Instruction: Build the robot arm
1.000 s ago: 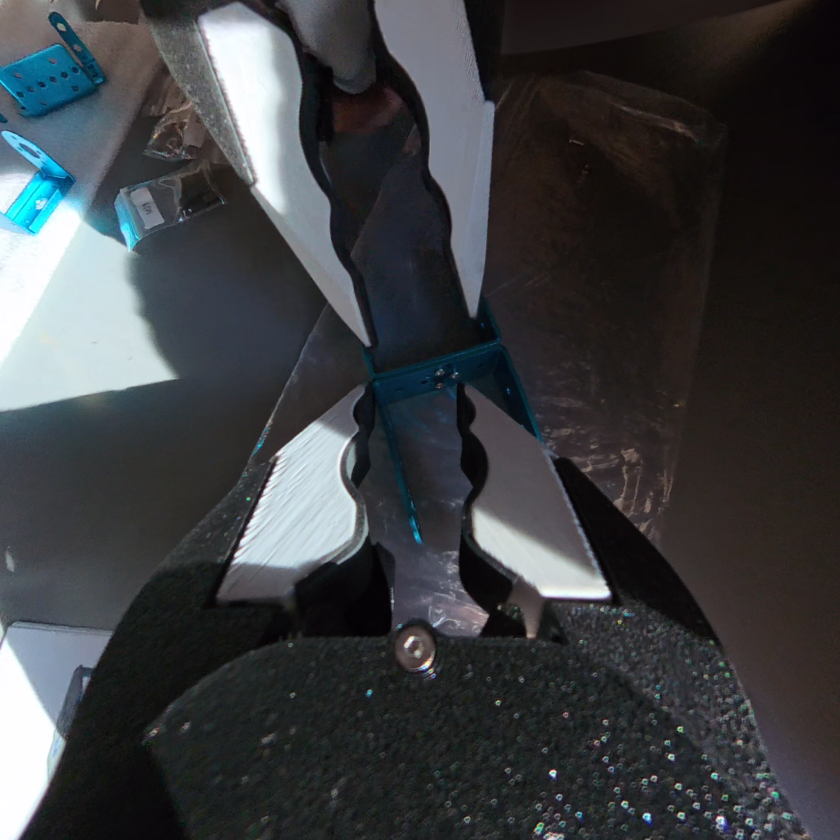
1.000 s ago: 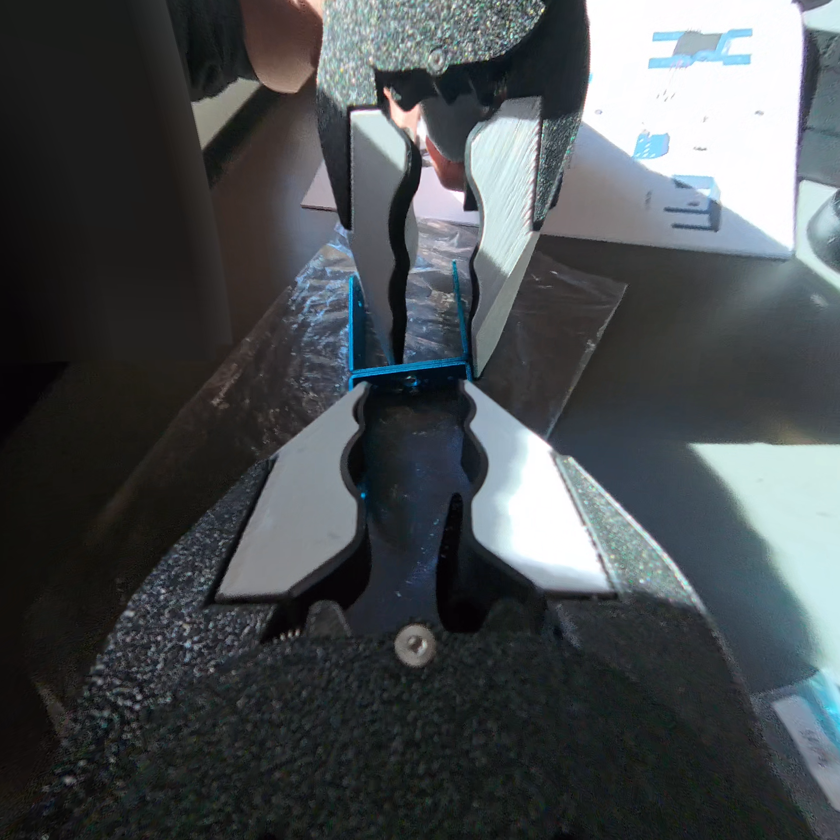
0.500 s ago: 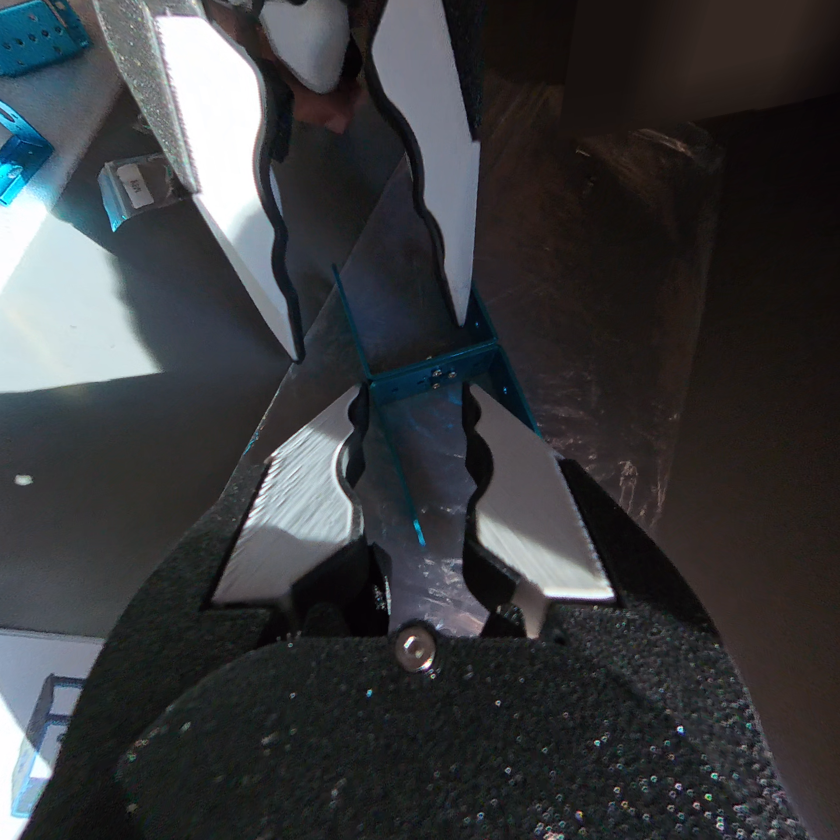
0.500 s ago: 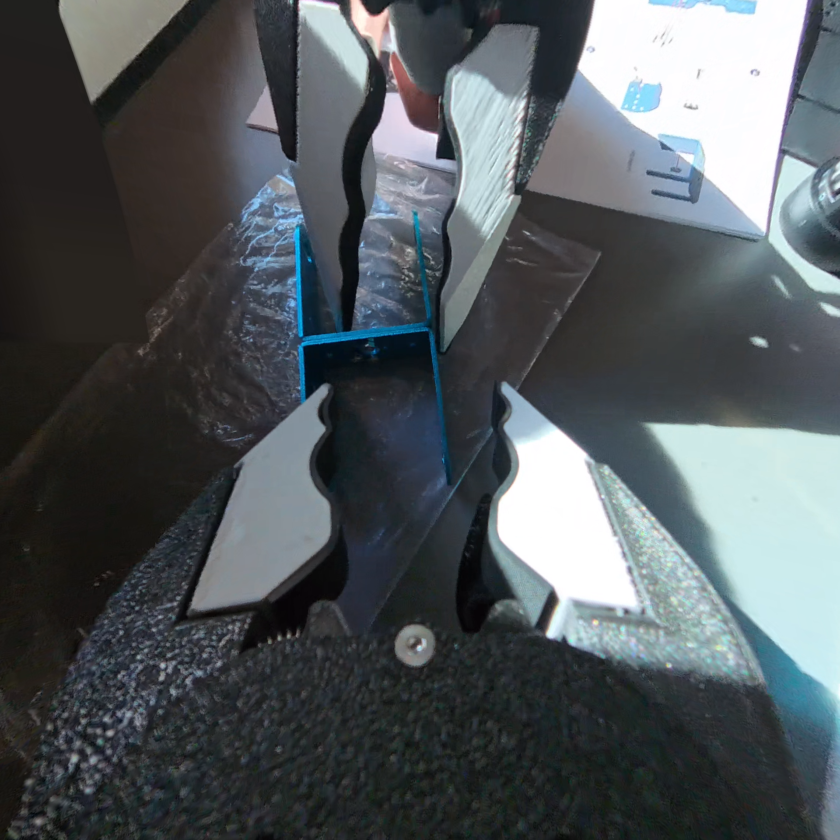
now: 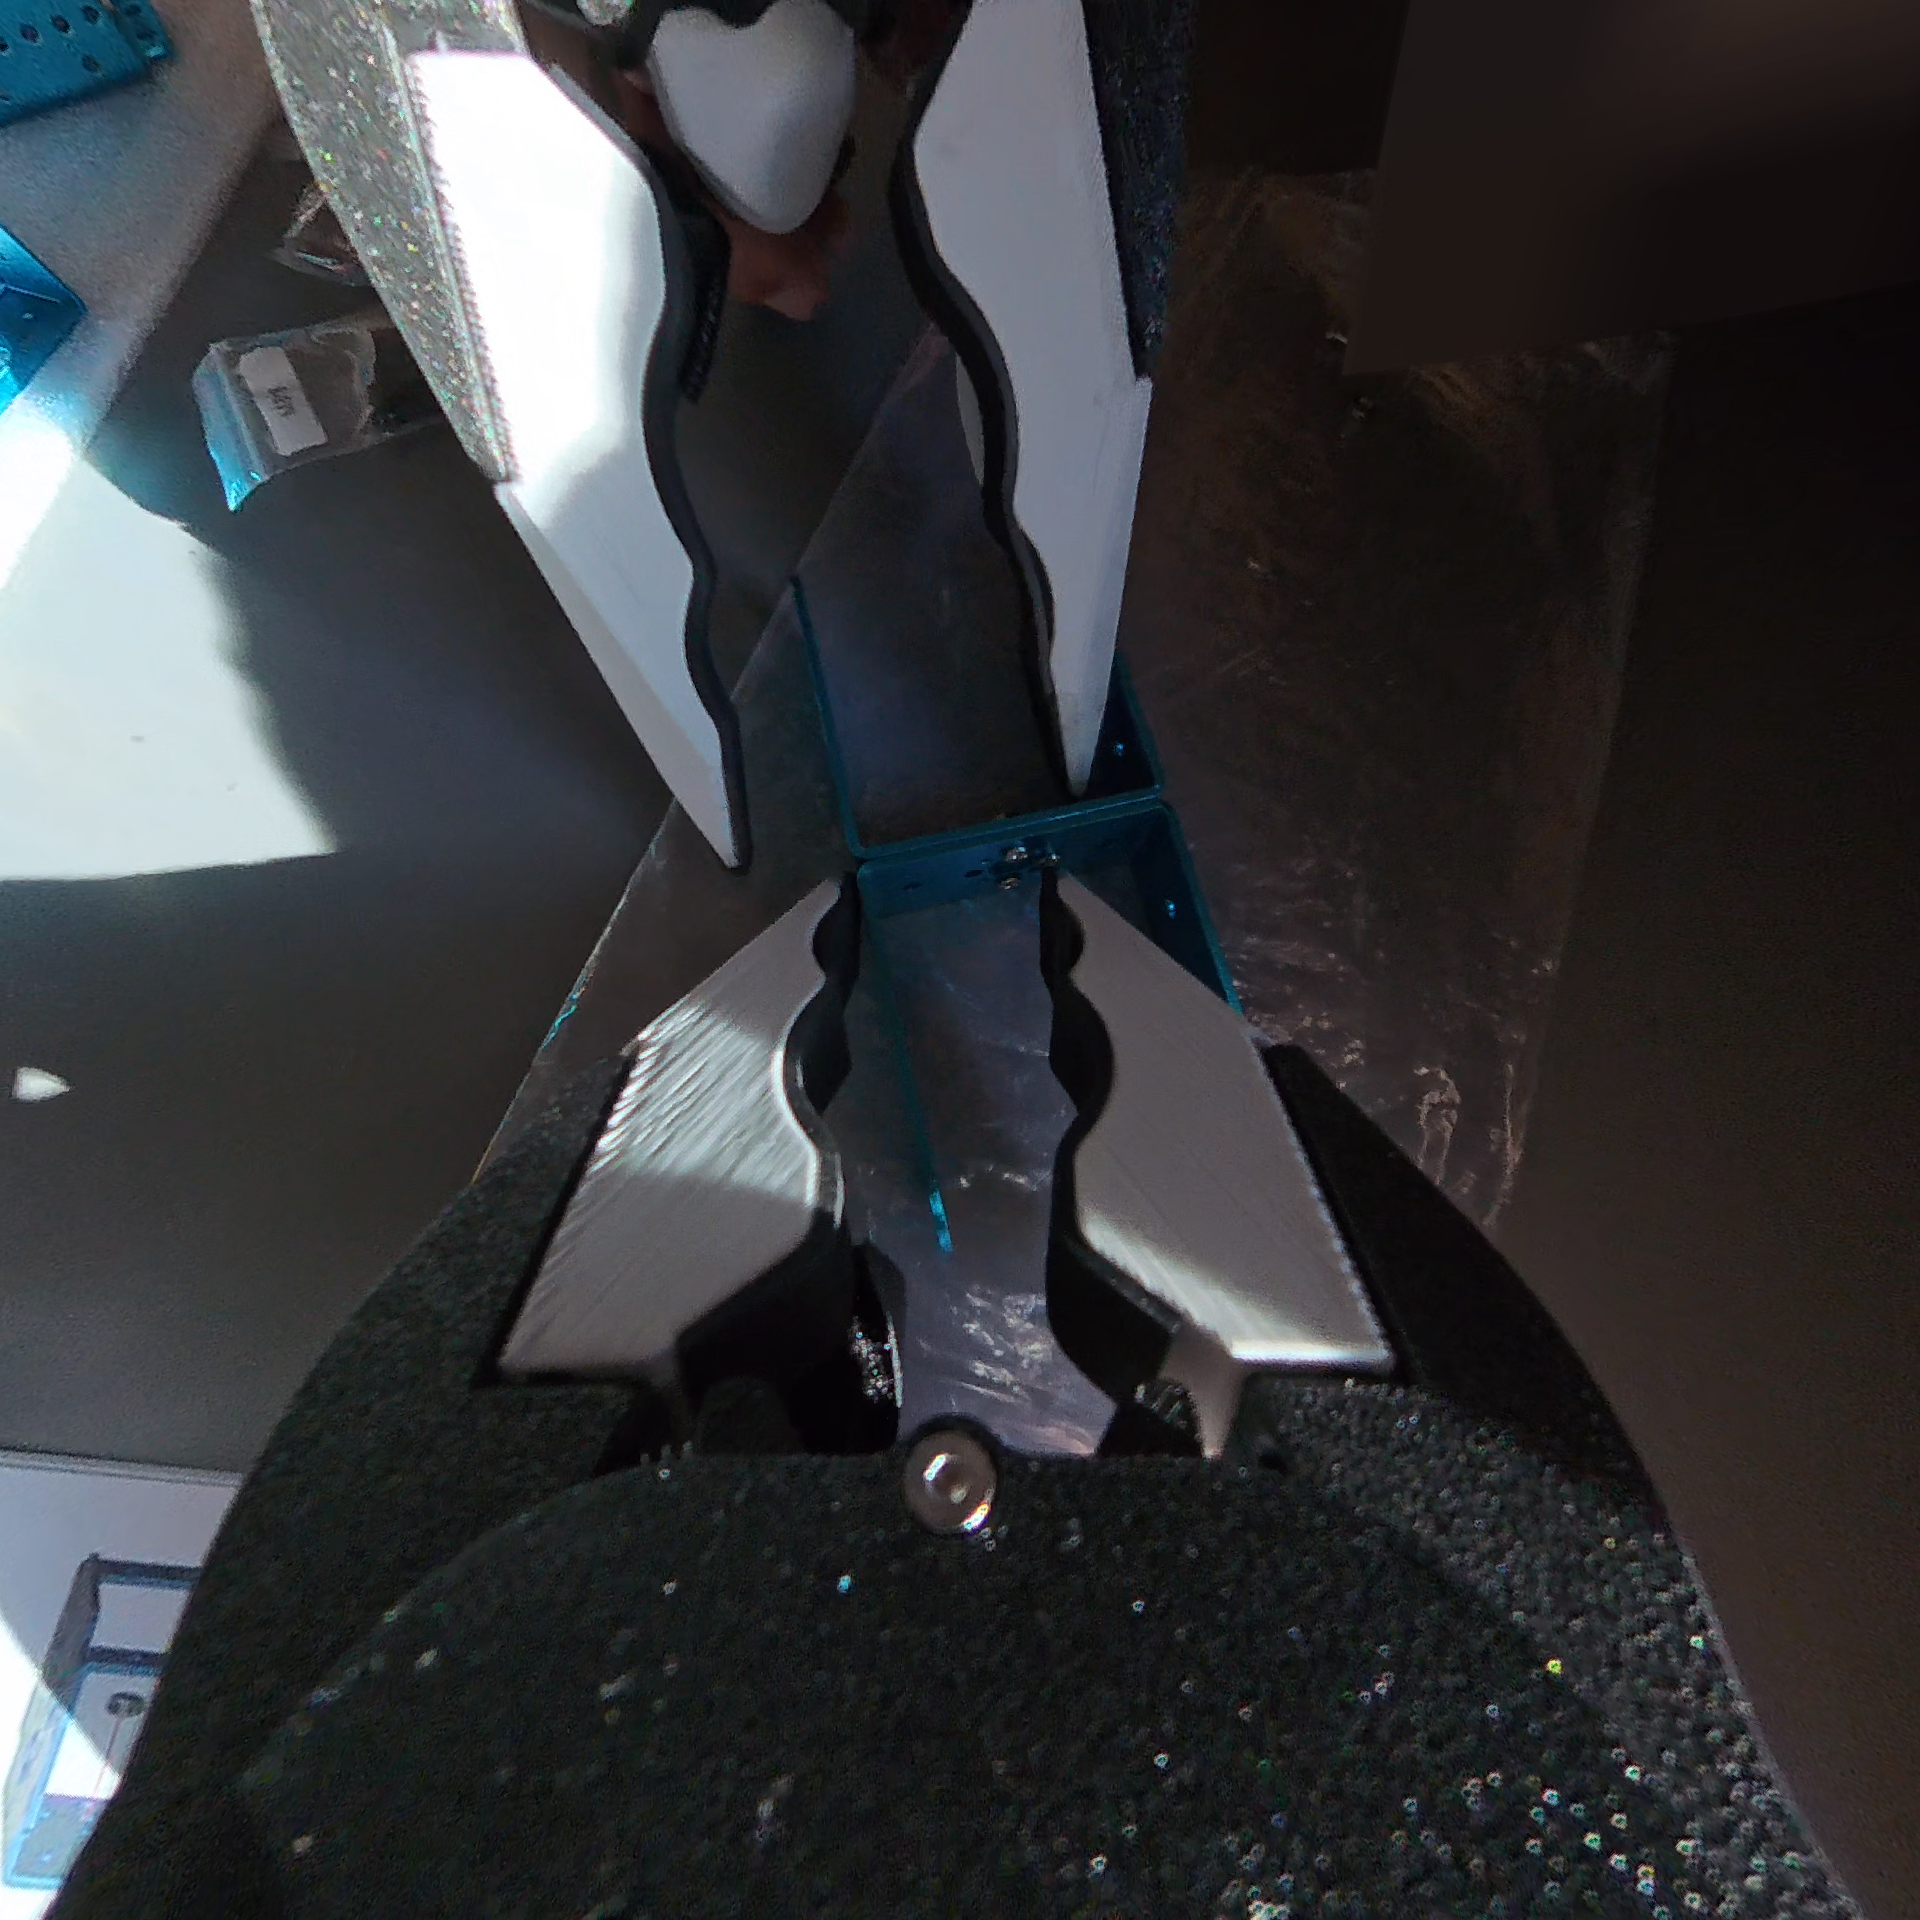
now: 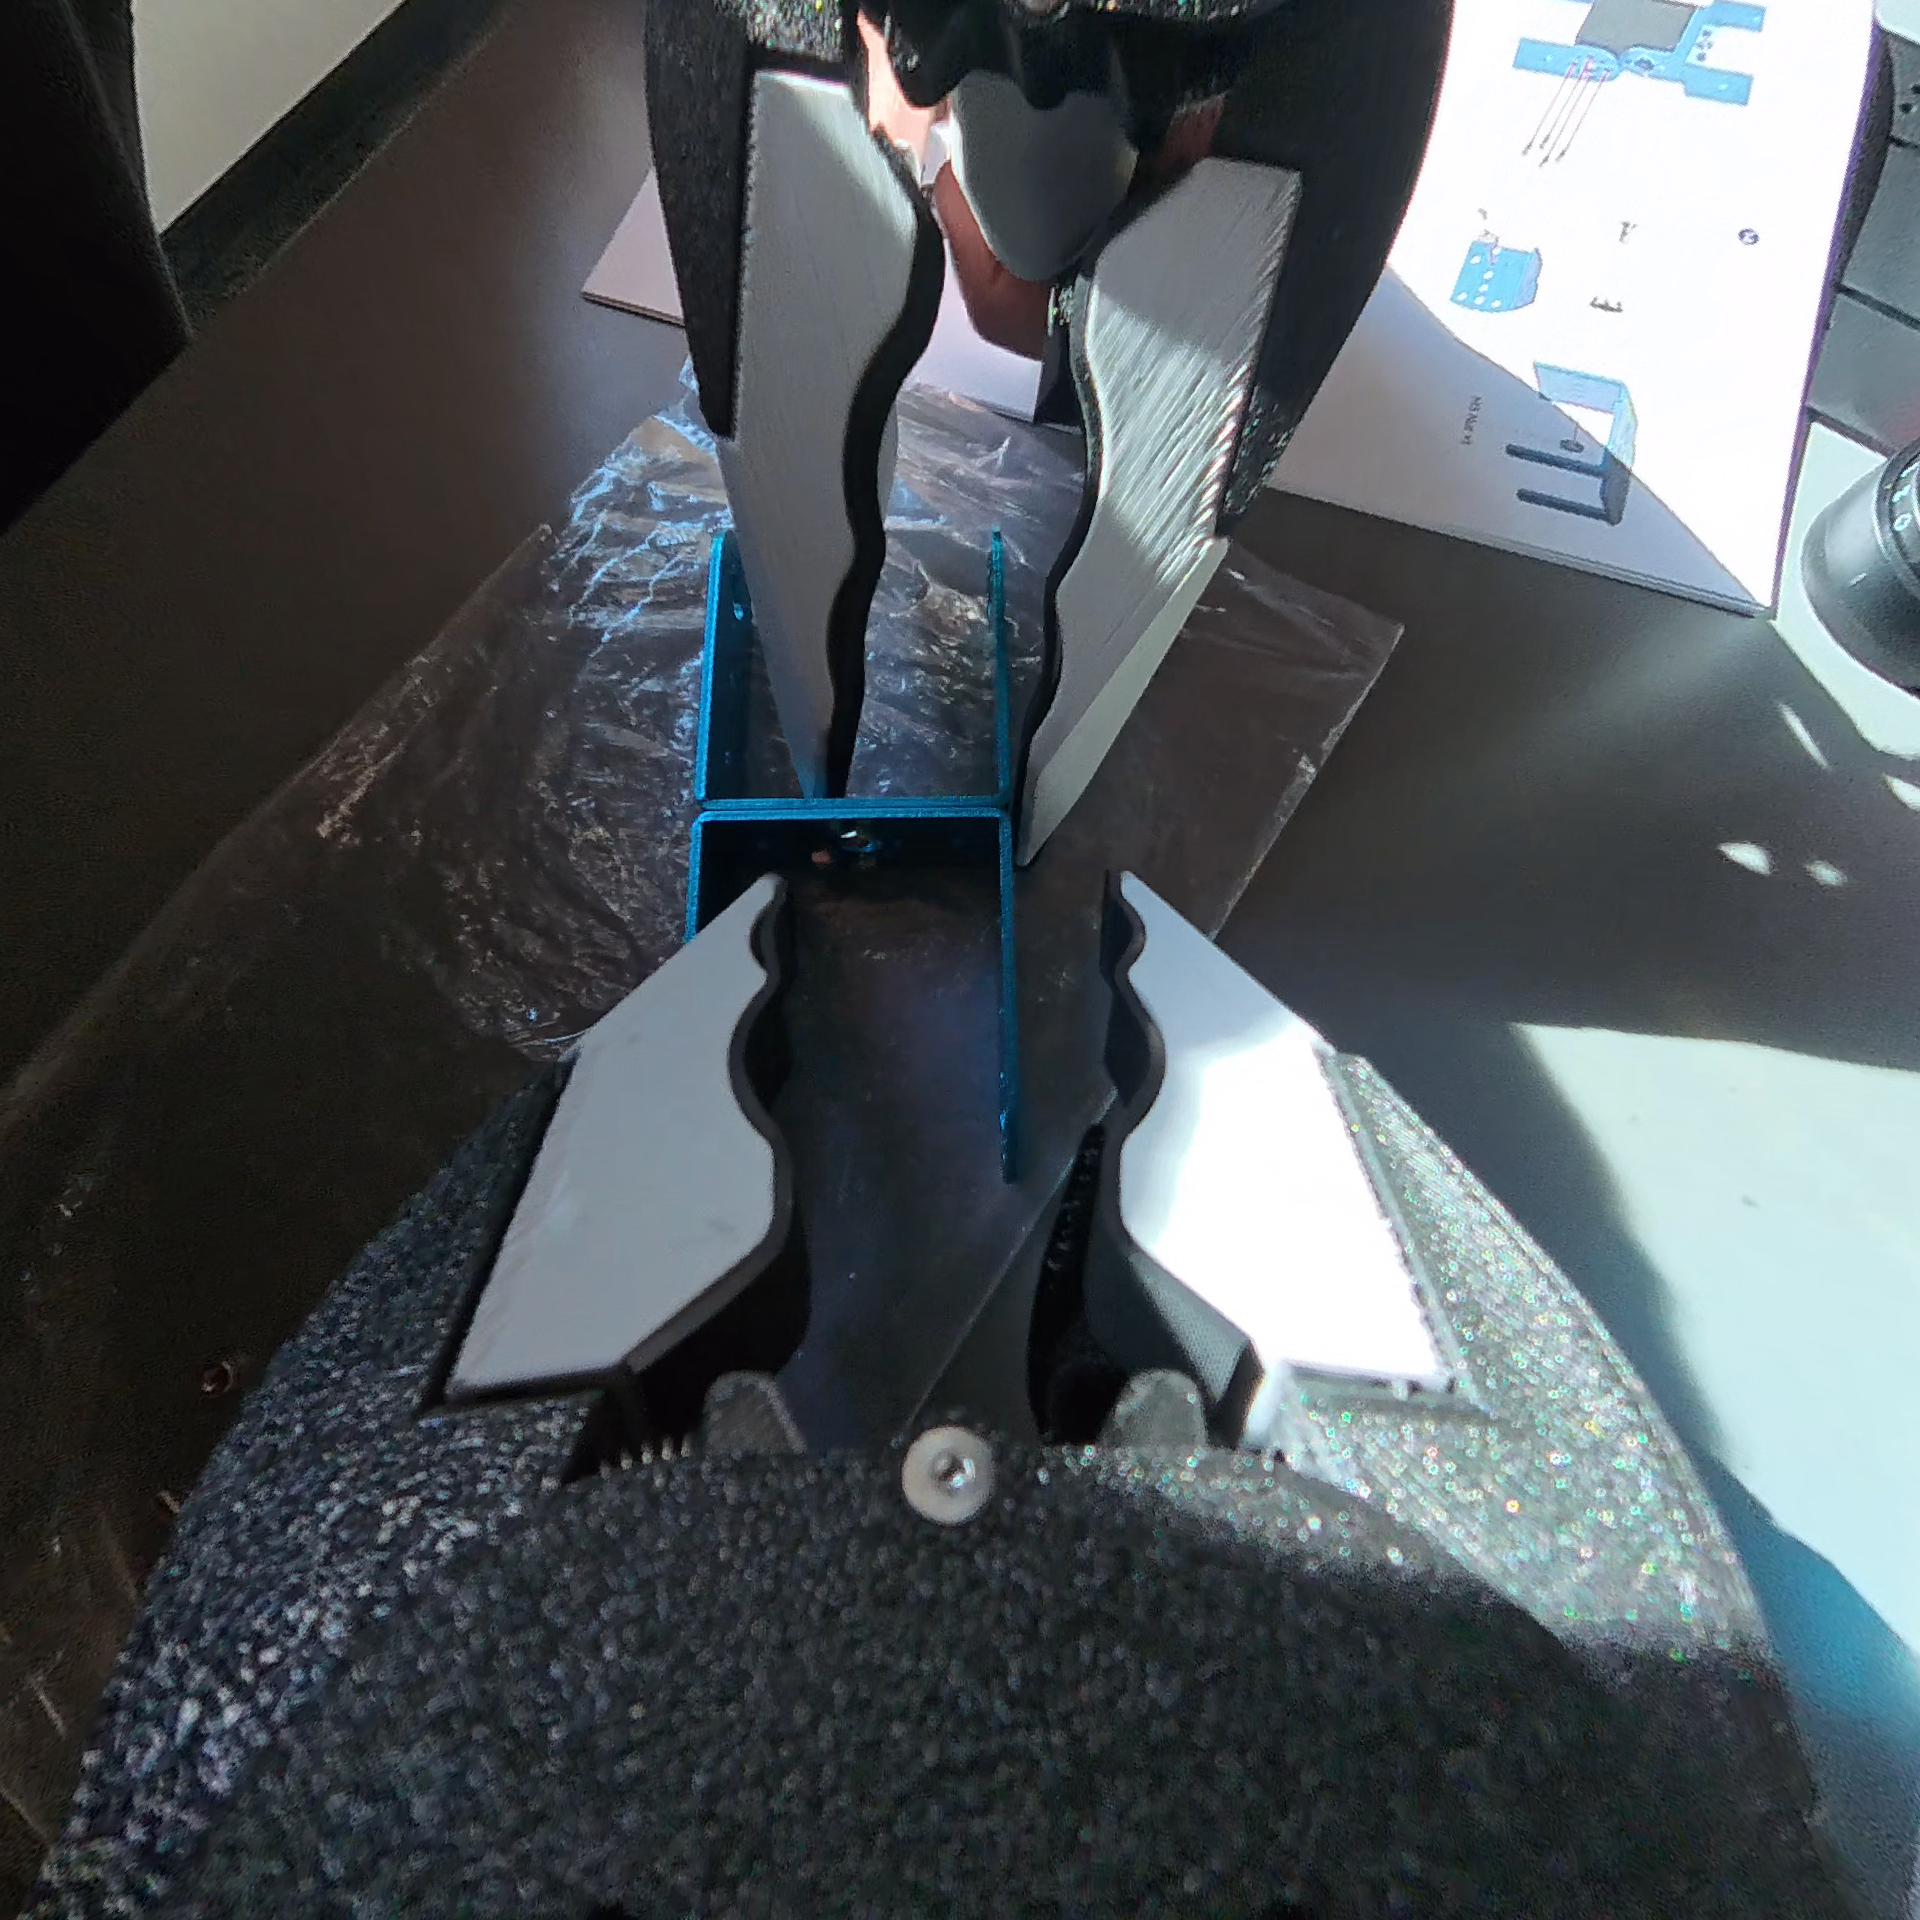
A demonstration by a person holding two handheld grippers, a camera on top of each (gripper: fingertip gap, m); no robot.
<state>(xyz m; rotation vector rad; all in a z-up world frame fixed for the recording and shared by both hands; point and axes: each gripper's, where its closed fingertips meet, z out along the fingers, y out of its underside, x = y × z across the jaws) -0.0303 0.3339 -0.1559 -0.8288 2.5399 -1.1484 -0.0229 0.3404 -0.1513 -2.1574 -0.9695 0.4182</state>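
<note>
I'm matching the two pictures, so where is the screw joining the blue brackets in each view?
Left wrist view: screw just above centre, by the left claw.
Right wrist view: screw above centre, ahead of the right claw.
Shared landmark: the clear plastic sheet underneath.

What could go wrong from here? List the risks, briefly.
1. The left tool and the right tool are both open. Each straddles one thin wall of the blue bracket pair without clamping it, so a nudge could tip it or push it aside.
2. It stands on a crinkled plastic bag, which may let it slide.
3. The tools face each other closely, so their fingers could collide.
</note>
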